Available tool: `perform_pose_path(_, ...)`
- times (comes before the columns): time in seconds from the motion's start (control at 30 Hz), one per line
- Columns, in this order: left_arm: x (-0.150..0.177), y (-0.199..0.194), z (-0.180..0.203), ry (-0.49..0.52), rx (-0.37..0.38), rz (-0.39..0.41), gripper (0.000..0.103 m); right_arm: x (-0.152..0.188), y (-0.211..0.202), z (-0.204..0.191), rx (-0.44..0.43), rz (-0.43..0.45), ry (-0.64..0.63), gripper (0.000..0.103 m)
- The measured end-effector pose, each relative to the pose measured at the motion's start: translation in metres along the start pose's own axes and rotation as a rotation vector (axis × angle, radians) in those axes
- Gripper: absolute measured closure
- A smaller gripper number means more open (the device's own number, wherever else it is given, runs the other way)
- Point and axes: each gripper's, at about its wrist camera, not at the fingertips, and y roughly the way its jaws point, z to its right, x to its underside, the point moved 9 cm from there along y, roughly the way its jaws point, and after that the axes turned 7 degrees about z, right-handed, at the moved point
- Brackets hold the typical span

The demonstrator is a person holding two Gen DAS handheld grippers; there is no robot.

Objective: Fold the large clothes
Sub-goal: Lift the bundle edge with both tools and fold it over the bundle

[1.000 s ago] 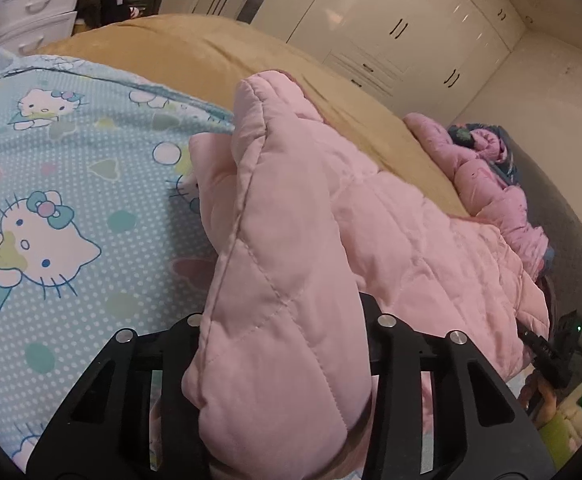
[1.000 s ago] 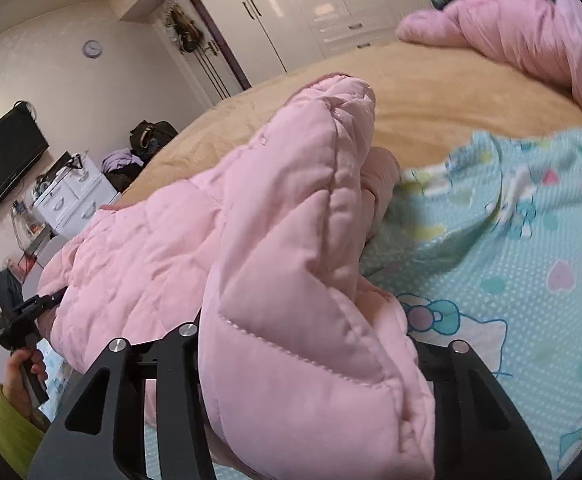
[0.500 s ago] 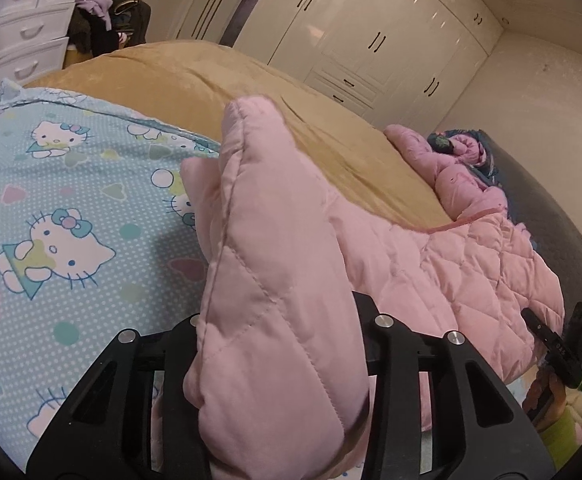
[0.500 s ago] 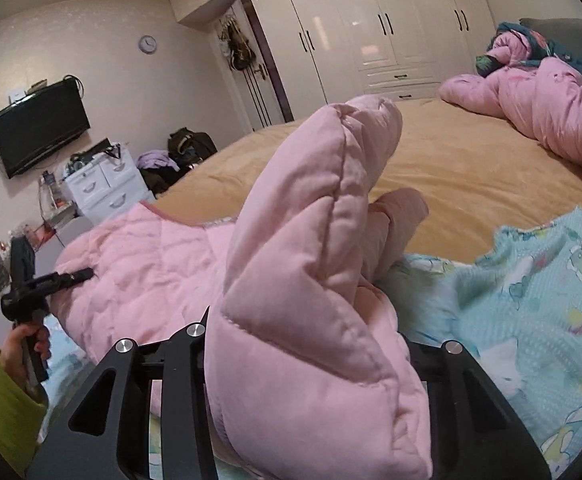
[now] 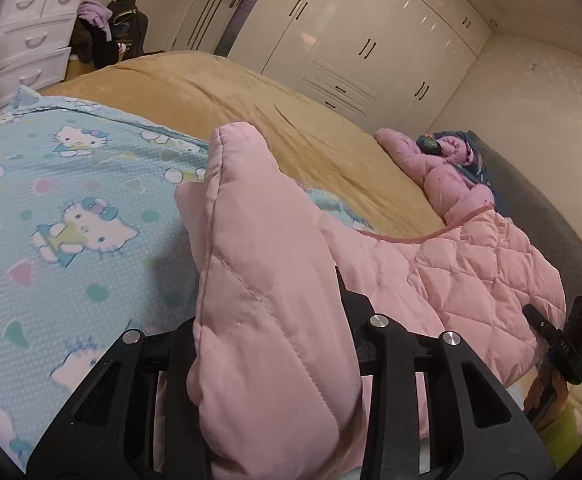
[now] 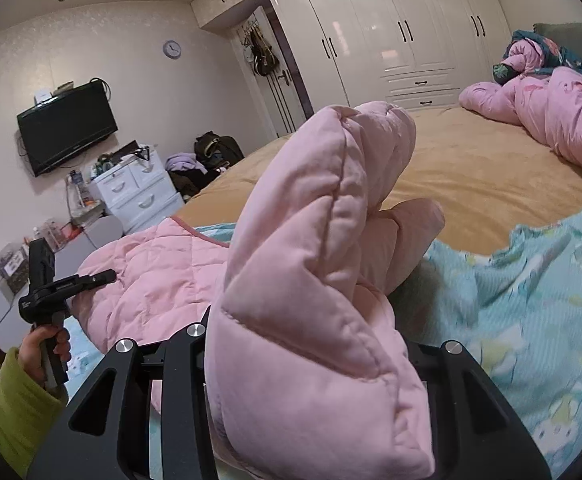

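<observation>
A large pink quilted garment (image 5: 471,272) hangs stretched between my two grippers above the bed. My left gripper (image 5: 267,344) is shut on one bunched end of it (image 5: 259,280), which stands up between the jaws. My right gripper (image 6: 303,360) is shut on the other bunched end (image 6: 315,264). The quilted body of the garment also shows in the right wrist view (image 6: 155,276). Each gripper appears in the other's view: the right one at the left wrist view's right edge (image 5: 563,340), the left one (image 6: 51,292) held by a hand in a green sleeve.
Below lies a light-blue Hello Kitty blanket (image 5: 63,208) on a tan bedspread (image 5: 227,96). A second pink quilt (image 6: 551,108) is piled at the far end of the bed. White drawers (image 6: 139,192), a wall TV (image 6: 67,128) and white wardrobes (image 6: 391,32) stand around the room.
Both grippers have risen and tilted up with the garment, so more of the room and less of the blanket shows. The garment's body hangs more spread out between them.
</observation>
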Motion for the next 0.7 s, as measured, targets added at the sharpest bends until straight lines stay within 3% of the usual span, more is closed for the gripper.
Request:
perform_pose_path(0.37,0.038,-0.052,-0.003,-0.007,-0.003,0.001,0.076,0.039,-0.046,-0.008,-0.018,-0.028,0.096,0.064)
perform_pose_path(0.7,0.062,-0.059,-0.021,-0.016,-0.052,-0.028,0.076,0.077,-0.057,0.025,0.048,-0.081,0.25,0.064)
